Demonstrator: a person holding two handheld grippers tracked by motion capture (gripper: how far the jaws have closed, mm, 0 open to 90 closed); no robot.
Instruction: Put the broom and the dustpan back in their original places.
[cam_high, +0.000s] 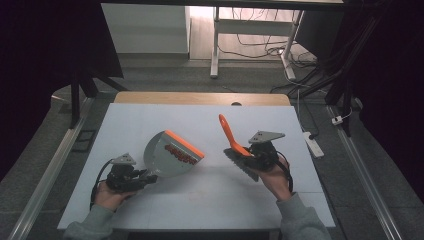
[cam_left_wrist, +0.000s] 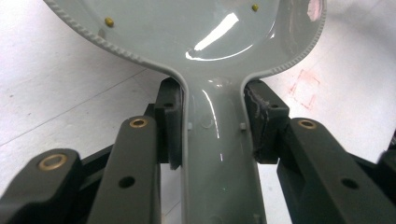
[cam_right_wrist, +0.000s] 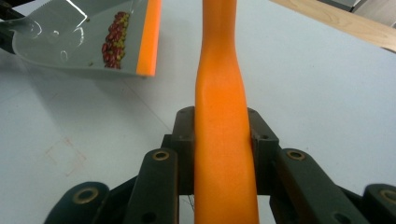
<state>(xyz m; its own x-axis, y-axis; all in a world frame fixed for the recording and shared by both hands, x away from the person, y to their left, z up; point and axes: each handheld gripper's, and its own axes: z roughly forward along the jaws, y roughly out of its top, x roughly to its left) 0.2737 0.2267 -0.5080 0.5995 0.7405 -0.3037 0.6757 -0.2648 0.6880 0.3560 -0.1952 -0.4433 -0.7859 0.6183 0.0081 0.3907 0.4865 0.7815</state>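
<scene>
While both grippers grip their tools, the grey dustpan (cam_high: 170, 157) sits left of centre on the white table (cam_high: 200, 200), its long axis running from the handle at lower left up to the orange lip (cam_high: 185, 143) at upper right. The pan mouth points up and to the right, toward the brush. A small heap of red and yellowish beans (cam_high: 180, 153) lies inside, just behind the lip; in the right gripper view the beans (cam_right_wrist: 113, 41) crowd against the orange edge. The left gripper (cam_high: 145, 176) has its jaws clamped on the dustpan handle (cam_left_wrist: 217, 154), pads pressed on either side of the narrow neck.

The brush (cam_high: 240, 152) is right of centre, apart from the pan. Its orange handle (cam_high: 226, 129) points up and away, tilted slightly left, while the dark bristles (cam_high: 242, 165) face down toward the table. The right gripper (cam_high: 255, 152) has its jaws closed on the lower part of that handle (cam_right_wrist: 223, 154), pads tight on both flanks.

The table surface is white, with a faint pink square mark (cam_left_wrist: 306, 86) near the pan, and a wooden strip (cam_high: 200, 98) along its far edge. Beyond it: grey floor, a white desk frame (cam_high: 215, 45), loose cables (cam_high: 260, 47), and a power strip (cam_high: 314, 144) to the right.
</scene>
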